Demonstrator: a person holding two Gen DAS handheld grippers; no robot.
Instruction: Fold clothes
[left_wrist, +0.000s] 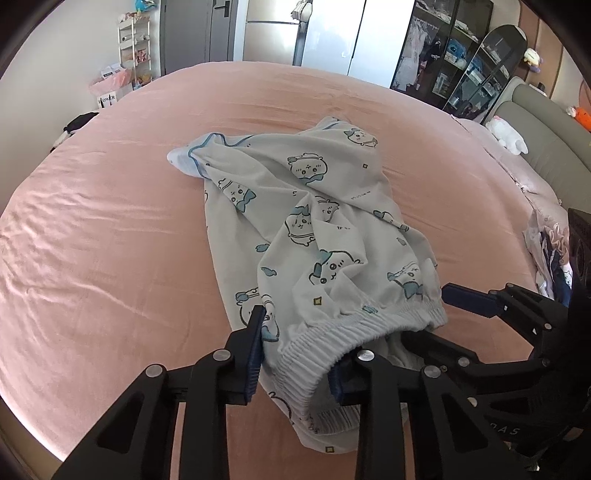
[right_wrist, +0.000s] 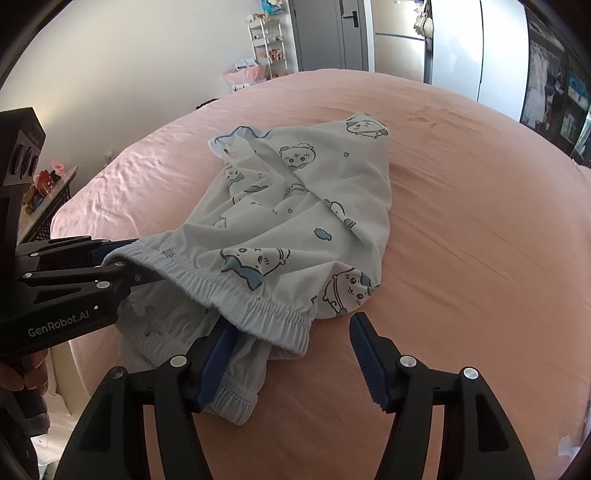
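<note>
White pyjama shorts (left_wrist: 314, 206) with blue cartoon prints lie crumpled on the pink bed (left_wrist: 110, 221), elastic waistband (left_wrist: 314, 354) nearest me. My left gripper (left_wrist: 297, 365) is shut on the waistband, with bunched elastic filling the gap between its blue pads. The right wrist view shows the same left gripper (right_wrist: 125, 262) clamped on the waistband's left end. My right gripper (right_wrist: 291, 365) stands open at the waistband's (right_wrist: 236, 291) other end. Its left finger is tucked under the elastic, its right finger rests free over the sheet. The shorts (right_wrist: 303, 192) stretch away from both grippers.
A grey headboard (left_wrist: 546, 122) with plush toys runs along the bed's right side. A pile of other clothes (left_wrist: 546, 243) lies near it. A white shelf (left_wrist: 135, 48), a door and a fridge stand beyond the far edge. A dark crate (right_wrist: 40, 218) sits left of the bed.
</note>
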